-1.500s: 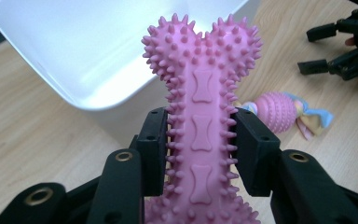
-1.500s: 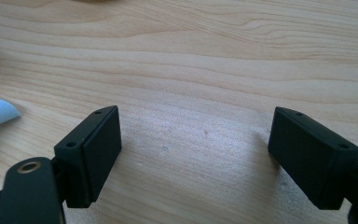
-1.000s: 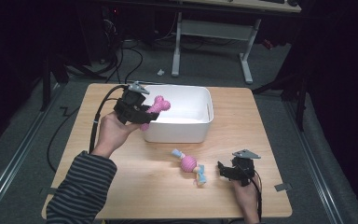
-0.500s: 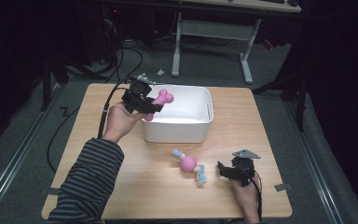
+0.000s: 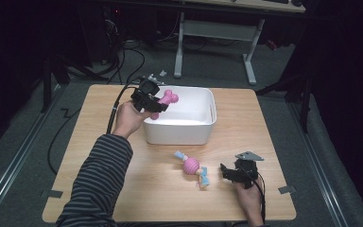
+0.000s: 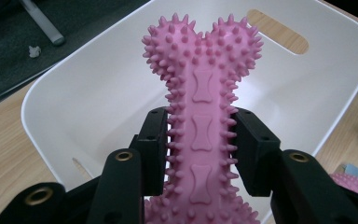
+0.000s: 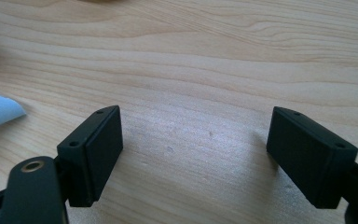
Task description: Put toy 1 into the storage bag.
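The left gripper (image 5: pixel 157 105), on an outstretched arm in a striped sleeve (image 5: pixel 99 175), hangs over the near-left corner of the white bin (image 5: pixel 203 125), its jaws clamped on a pink bone toy (image 6: pixel 205 112). The right gripper (image 5: pixel 226 172) rests low, well short of the bin on its near-right side, its jaws wide apart with nothing between them, having just closed slightly.

High view: table (image 5: pixel 123 189) lit evenly from above, floor and room beyond falling off to near black; soft short shadows under the white bin (image 5: pixel 203 135); slight glare on its inner wall; left gripper view bright, pink bone toy (image 6: pixel 203 116) sharp, near jaws soft; right gripper view: wood grain crisp, edges slightly stretched.
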{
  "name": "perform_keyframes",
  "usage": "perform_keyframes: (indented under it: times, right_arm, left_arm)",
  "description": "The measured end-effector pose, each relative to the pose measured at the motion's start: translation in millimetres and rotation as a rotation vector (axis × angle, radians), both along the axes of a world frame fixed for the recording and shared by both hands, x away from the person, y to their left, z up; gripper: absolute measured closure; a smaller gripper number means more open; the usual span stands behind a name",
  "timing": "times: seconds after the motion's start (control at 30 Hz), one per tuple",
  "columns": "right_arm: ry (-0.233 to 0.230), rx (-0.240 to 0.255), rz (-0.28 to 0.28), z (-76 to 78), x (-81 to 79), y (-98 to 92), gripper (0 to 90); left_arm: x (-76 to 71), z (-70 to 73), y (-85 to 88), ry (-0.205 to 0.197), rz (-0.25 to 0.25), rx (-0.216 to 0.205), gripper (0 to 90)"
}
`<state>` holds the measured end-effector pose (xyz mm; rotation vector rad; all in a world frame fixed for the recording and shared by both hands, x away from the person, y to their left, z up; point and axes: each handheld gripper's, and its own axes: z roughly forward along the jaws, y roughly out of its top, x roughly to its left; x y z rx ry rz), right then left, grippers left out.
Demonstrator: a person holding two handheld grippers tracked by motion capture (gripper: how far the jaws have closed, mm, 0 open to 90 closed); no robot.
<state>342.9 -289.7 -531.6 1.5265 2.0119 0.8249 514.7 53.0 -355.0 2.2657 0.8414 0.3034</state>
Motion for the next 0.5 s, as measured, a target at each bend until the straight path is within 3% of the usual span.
perform_keyframes:
  times: [0.27,0.37,0.5]
  right_arm:
    - [0.002,-0.002,0.001,0.1,-0.1,-0.1,18.4]
    - [0.001,-0.003,0.002,0.0,0.0,-0.2,18.4]
    - [0.001,-0.004,0.002,0.1,-0.1,-0.1,18.5]
  left_arm:
    - [8.9,-15.6,-3.6,0.025,-0.009,0.062,58.5]
    - [10.2,-22.3,-4.4,0.024,-0.02,0.112,58.4]
    - [12.8,-26.8,-3.4,0.038,-0.02,0.097,58.4]
